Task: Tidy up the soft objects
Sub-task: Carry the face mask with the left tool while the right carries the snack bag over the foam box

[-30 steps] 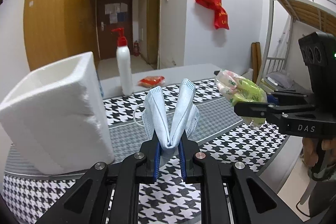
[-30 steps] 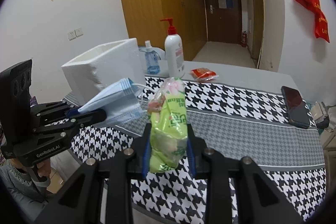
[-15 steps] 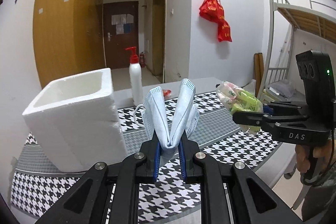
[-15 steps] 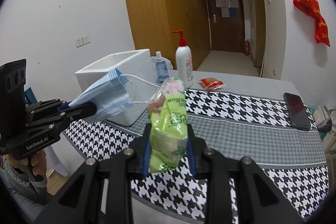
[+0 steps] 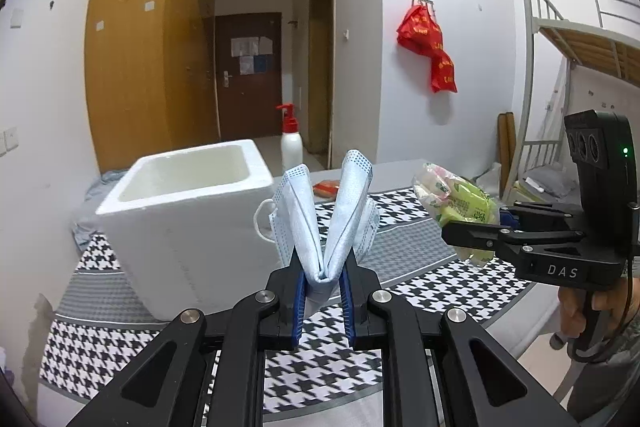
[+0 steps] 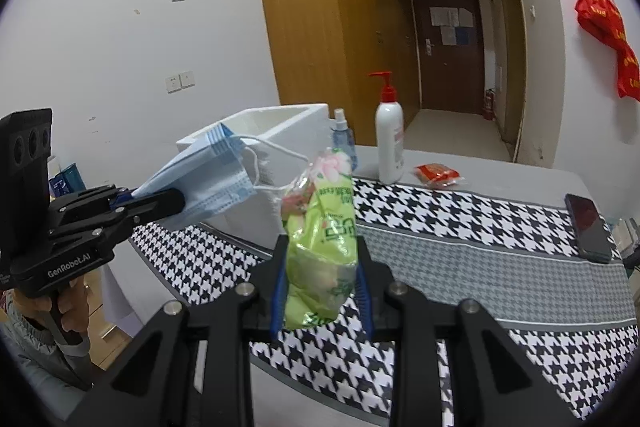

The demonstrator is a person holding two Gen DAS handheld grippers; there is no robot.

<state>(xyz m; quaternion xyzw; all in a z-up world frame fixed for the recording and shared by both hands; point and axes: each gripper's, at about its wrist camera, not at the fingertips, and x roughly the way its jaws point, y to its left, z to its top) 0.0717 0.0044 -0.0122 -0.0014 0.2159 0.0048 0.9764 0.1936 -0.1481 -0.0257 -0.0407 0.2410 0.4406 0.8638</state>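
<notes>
My left gripper is shut on a stack of folded blue face masks and holds them above the table, just right of the open white foam box. The masks also show in the right wrist view, level with the box rim. My right gripper is shut on a green tissue pack and holds it upright over the table's near side. The pack also shows in the left wrist view, to the right of the masks.
The table carries a houndstooth cloth. A white pump bottle with a red top, a small blue spray bottle and a red packet stand behind the box. A dark phone lies at the right edge.
Both grippers have risen and drawn back from the table with their loads. The foam box's open top has come into the left wrist view.
</notes>
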